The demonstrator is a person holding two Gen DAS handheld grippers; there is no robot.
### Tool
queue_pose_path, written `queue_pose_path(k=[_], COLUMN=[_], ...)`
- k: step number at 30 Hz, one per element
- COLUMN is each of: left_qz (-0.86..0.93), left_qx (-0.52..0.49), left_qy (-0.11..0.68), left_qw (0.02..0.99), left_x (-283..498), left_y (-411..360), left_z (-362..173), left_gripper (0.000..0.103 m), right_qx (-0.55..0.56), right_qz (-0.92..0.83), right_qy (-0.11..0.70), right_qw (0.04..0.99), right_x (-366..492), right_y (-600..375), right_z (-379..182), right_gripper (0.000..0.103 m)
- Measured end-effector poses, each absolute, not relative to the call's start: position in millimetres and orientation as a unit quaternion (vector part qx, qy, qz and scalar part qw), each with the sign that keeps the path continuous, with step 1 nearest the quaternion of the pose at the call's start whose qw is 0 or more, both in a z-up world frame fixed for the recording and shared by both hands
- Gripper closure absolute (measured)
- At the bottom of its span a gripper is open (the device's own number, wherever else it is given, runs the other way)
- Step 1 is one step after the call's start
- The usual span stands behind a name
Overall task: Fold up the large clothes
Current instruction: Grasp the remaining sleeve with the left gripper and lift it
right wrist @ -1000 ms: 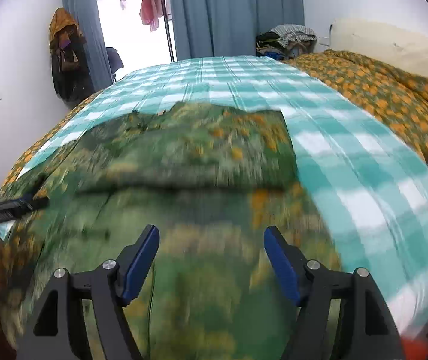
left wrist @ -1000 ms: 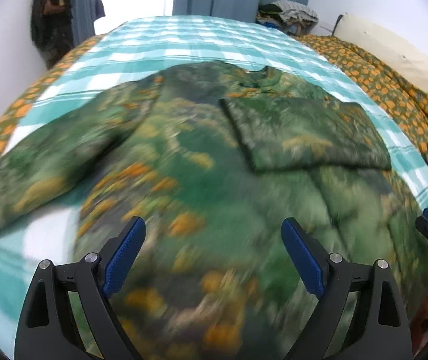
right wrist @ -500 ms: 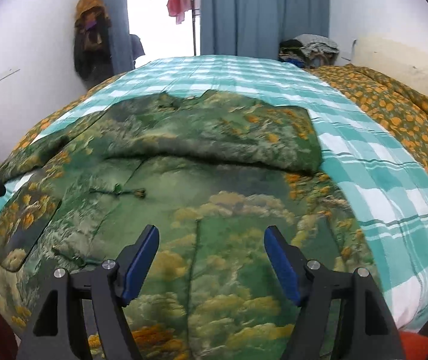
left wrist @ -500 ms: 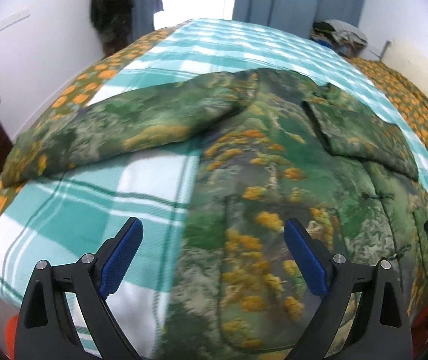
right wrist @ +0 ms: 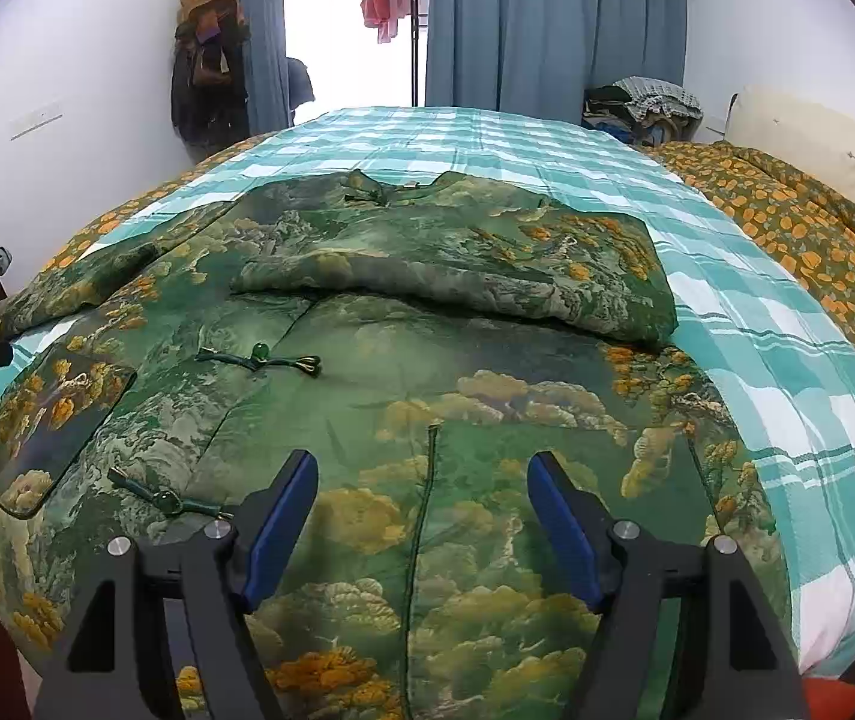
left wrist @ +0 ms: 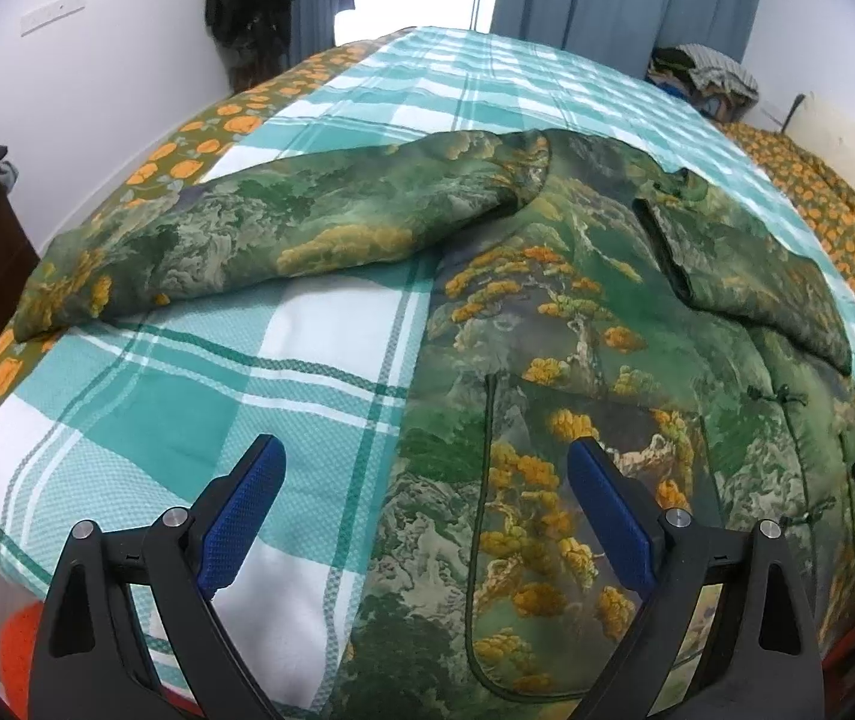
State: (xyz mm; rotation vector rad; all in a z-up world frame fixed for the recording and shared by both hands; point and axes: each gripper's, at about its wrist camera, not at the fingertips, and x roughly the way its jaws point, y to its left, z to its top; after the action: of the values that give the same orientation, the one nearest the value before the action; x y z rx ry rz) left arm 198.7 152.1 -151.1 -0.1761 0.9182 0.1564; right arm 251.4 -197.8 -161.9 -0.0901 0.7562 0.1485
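Jaws of left gripper (left wrist: 424, 516) and right gripper (right wrist: 421, 525) gape, holding nothing, above jacket (right wrist: 427, 360) hem; one sleeve (right wrist: 487, 276) folded, far sleeve (left wrist: 259, 234) pending.

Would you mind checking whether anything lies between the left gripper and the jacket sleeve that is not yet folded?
Nothing visible does: only bare checked bedsheet lies between the open left gripper and the spread sleeve.

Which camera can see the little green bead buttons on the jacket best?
The right wrist view. Two knotted fastenings with green beads lie sharp and near on the jacket, one just ahead of the open right tool. In the left wrist view the fastenings are small, dark knots near the right edge.
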Motion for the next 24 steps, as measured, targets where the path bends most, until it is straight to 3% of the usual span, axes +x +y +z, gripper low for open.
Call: queue_pose_path(k=[7, 14, 22, 23, 24], left_qz=[0.103, 0.177, 0.266, 0.271, 0.277], left_qx=[-0.146, -0.343, -0.469, -0.475, -0.473], left_qy=[0.444, 0.384, 0.331, 0.320, 0.313], left_qw=[0.878, 0.839, 0.775, 0.774, 0.776], left_x=[203, 208, 239, 241, 243], left_y=[182, 298, 409, 415, 418], left_z=[-152, -162, -201, -203, -203], left_gripper=[0.007, 0.005, 0.005, 0.006, 0.014], right_qx=[-0.037, -0.039, -0.050, -0.054, -0.056], right_qz=[0.070, 0.061, 0.056, 0.057, 0.060], right_qy=[0.359, 0.360, 0.359, 0.365, 0.369], right_qw=[0.930, 0.930, 0.930, 0.928, 0.926], right_x=[250, 251, 255, 256, 257], right_y=[-203, -204, -196, -194, -193], right_z=[-156, -157, -160, -162, -165], right_gripper=[0.029, 0.029, 0.029, 0.029, 0.029])
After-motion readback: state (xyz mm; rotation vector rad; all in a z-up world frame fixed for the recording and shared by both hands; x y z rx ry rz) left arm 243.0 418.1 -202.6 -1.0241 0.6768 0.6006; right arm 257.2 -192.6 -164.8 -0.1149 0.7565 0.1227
